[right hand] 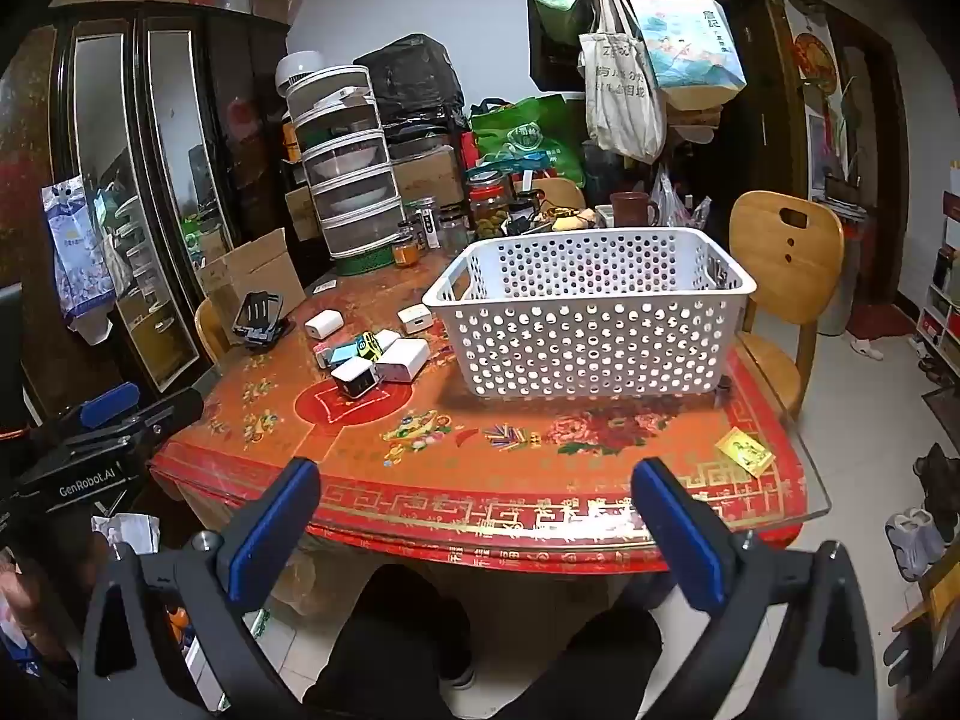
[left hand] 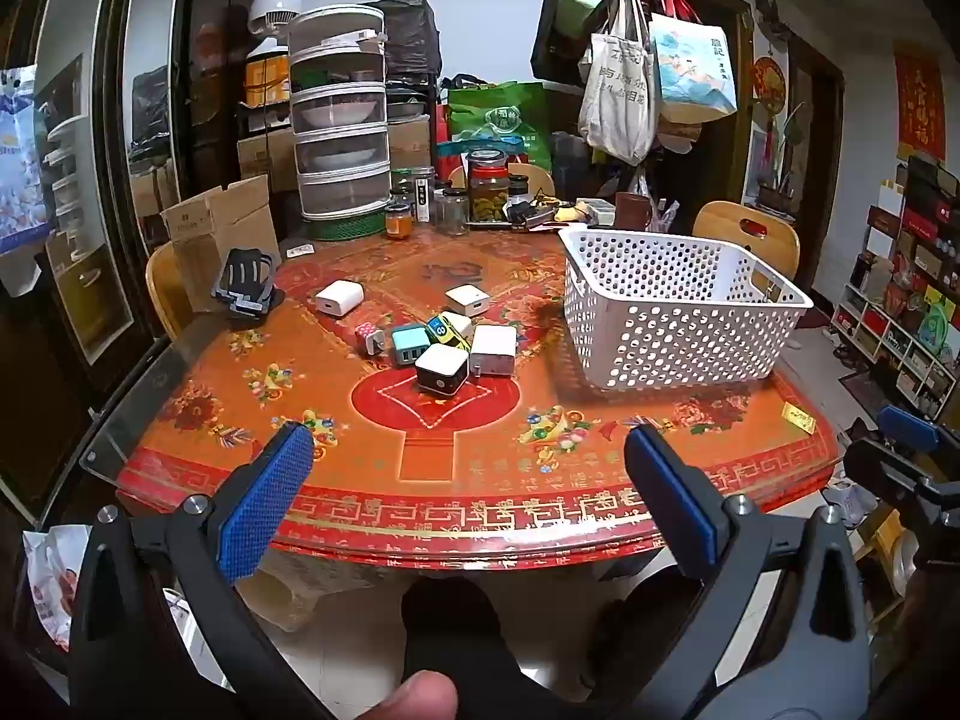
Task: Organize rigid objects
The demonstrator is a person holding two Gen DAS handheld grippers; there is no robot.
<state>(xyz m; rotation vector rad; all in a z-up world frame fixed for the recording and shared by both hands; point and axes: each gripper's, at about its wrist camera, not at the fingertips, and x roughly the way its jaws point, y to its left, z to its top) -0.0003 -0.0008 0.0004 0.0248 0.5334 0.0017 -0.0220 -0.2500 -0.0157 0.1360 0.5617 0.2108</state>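
Observation:
Several small chargers lie in a cluster at the table's middle: a black-and-white cube [left hand: 441,368] [right hand: 355,377], a white block [left hand: 493,350] [right hand: 403,359], a teal one [left hand: 410,345], a yellow toy car [left hand: 445,329] [right hand: 368,344]. Two white chargers [left hand: 340,297] [left hand: 468,299] lie apart behind them. A white perforated basket [left hand: 678,312] [right hand: 591,315] stands empty to the right. My left gripper [left hand: 468,450] is open and empty over the near table edge. My right gripper [right hand: 474,486] is open and empty, also short of the table.
The red patterned table [left hand: 420,462] has jars [left hand: 489,185], a stacked food cover [left hand: 340,120] and clutter at the back. A black phone stand [left hand: 247,288] and cardboard box [left hand: 222,228] are at the left. A wooden chair [right hand: 783,276] stands right. A gold card [right hand: 744,450] lies near the front right corner.

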